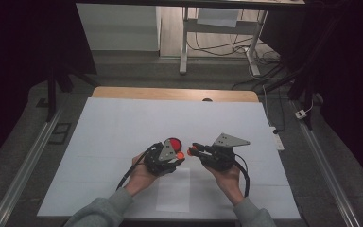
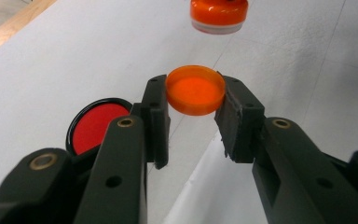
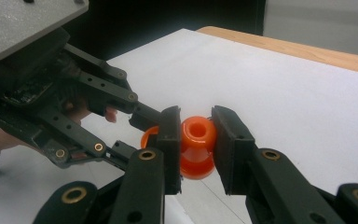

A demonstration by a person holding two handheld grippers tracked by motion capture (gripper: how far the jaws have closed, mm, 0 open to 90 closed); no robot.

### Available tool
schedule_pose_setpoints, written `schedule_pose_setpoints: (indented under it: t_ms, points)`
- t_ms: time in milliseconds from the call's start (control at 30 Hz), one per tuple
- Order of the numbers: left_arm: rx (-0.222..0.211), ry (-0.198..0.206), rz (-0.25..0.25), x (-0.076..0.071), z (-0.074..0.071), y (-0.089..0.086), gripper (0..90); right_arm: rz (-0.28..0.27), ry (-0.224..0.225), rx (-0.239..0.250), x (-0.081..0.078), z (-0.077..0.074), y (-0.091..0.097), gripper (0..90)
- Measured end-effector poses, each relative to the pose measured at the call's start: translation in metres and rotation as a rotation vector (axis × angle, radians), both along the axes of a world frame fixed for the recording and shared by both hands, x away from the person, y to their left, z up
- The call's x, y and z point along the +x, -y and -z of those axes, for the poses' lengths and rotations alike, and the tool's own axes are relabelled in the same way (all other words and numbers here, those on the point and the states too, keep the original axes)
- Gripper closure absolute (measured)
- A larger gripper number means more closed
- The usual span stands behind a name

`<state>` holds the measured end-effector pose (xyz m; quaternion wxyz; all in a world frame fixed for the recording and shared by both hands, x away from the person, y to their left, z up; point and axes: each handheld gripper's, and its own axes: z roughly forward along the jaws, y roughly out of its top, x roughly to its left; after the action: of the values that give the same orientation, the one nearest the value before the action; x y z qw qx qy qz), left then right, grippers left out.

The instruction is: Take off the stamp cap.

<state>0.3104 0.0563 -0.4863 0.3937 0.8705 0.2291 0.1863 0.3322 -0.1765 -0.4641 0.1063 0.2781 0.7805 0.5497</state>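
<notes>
Two grippers held over the white sheet on the table, tips facing each other and close together, not quite touching.

Left gripper pinching an orange cap edge-on between both pads, pressed against its rim on either side. Cap held flat side toward the left gripper view, lifted off the sheet. In the high view, just a small orange dot at the jaw tips.

Right gripper clamped on a small orange bottle, pads squeezing the narrower upper part, with a flared base below and an open round mouth at the top. Also lifted off the sheet. Seen in the left gripper view as an orange thing with a pale rim, just beyond the cap, a clear gap between the two.

Red disc with a black rim lying flat on the sheet, right behind the left gripper and touching nothing orange. In the left gripper view, peeking out beside the left jaw.

In the right gripper view, cap partly hidden behind the right gripper's own jaw, only a sliver of orange rim visible, sitting just beside the bottle. Can't tell from there whether cap and bottle touch.

Both hands low near the sheet's near edge, grey sleeves coming in from the bottom.
</notes>
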Motion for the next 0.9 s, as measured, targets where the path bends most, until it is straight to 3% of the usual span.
schedule_pose_setpoints:
  t_ms: [567,767,900]
  points:
    - [-0.021,0.008,-0.014,-0.003,-0.004,-0.017,65.1,0.001,0.001,-0.002,0.001,0.001,0.0,72.5]
    - [-0.021,0.007,-0.028,-0.008,-0.004,-0.03,65.1,-0.003,0.002,-0.002,0.001,0.002,-0.001,72.5]
    - [-0.045,-0.002,-0.043,-0.01,-0.005,-0.04,65.1,-0.005,0.002,-0.002,0.001,0.002,-0.001,72.5]
